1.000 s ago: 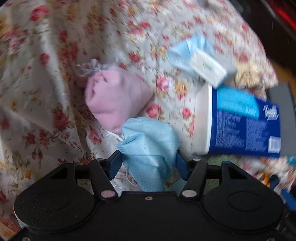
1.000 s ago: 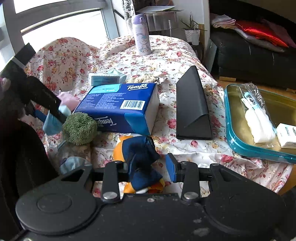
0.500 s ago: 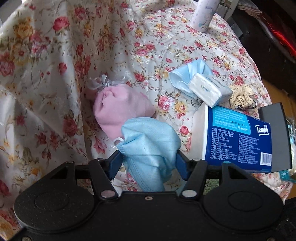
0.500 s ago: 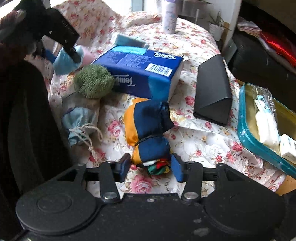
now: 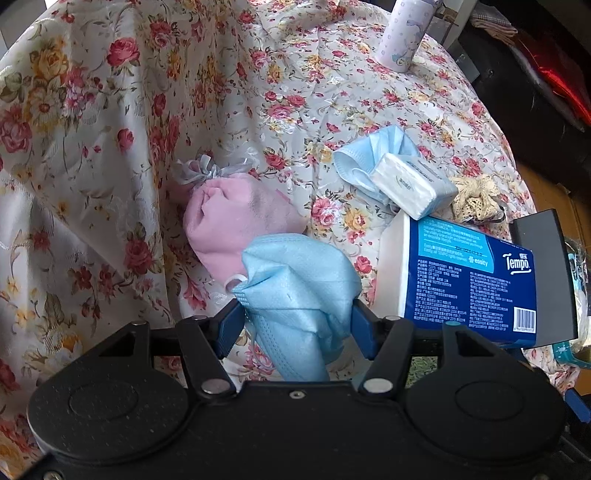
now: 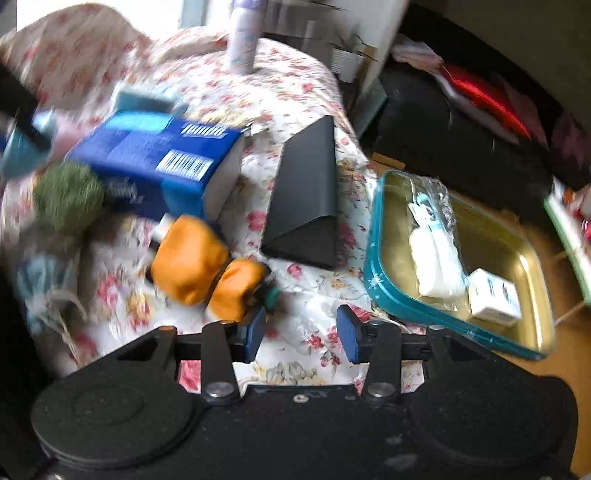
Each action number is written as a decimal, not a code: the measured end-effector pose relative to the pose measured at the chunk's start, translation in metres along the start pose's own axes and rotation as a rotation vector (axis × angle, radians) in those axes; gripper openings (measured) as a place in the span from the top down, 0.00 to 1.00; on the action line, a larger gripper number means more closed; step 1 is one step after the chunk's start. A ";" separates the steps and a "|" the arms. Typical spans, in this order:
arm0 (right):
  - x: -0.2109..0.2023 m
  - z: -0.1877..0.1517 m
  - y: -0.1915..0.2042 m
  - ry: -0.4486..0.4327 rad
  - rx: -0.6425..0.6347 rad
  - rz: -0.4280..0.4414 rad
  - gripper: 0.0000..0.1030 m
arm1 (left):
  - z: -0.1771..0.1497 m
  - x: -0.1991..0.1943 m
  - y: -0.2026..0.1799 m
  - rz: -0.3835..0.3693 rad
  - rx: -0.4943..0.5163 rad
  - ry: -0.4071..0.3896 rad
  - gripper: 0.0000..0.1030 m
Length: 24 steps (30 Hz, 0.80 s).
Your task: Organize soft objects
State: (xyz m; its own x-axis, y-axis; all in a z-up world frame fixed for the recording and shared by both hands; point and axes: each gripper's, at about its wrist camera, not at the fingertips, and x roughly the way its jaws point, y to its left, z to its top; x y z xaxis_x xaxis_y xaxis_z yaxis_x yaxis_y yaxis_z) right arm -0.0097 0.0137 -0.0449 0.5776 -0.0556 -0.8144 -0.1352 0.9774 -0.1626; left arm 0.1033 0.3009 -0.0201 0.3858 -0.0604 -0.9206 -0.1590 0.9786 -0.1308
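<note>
My left gripper [image 5: 297,325] is shut on a crumpled light blue face mask [image 5: 299,280], held above the floral cloth [image 5: 110,166]. Just beyond it lies a pink drawstring pouch [image 5: 232,221]. A second blue mask [image 5: 369,155] lies farther off under a small tissue pack [image 5: 410,184]. My right gripper [image 6: 302,332] has nothing between its blue pads, and its jaws are closing. An orange and navy fabric pouch [image 6: 207,266] lies on the cloth just left of the left pad. The right wrist view is blurred.
A blue Tempo tissue box [image 6: 155,162] lies mid-table with a green fuzzy ball [image 6: 68,197] and a pale blue drawstring pouch [image 6: 44,280] to its left. A black triangular case [image 6: 306,199] and a teal-rimmed tray [image 6: 373,266] with packets are on the right. A bottle [image 5: 404,33] stands at the back.
My right gripper has let go of the orange and navy pouch, which now lies on the cloth to its left, and has swung right. The left gripper keeps its grip on the mask.
</note>
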 end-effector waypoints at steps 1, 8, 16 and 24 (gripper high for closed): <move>-0.002 0.001 -0.002 0.007 0.026 0.027 0.54 | 0.000 0.000 0.000 0.000 0.000 0.000 0.44; -0.002 -0.002 0.018 0.075 0.174 0.198 0.09 | 0.000 0.000 0.001 -0.012 -0.005 0.001 0.44; 0.010 0.008 0.049 0.176 0.225 0.275 0.11 | -0.001 -0.001 0.002 -0.021 -0.009 0.000 0.44; 0.017 0.007 0.052 0.154 -0.045 0.034 0.55 | -0.002 -0.002 0.003 -0.044 -0.029 0.000 0.44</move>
State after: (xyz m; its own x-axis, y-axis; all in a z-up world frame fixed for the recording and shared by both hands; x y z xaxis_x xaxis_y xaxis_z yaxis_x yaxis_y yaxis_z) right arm -0.0009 0.0654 -0.0633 0.4425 -0.0566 -0.8950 -0.1903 0.9694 -0.1554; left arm 0.1002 0.3030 -0.0193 0.3928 -0.1034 -0.9138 -0.1679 0.9689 -0.1818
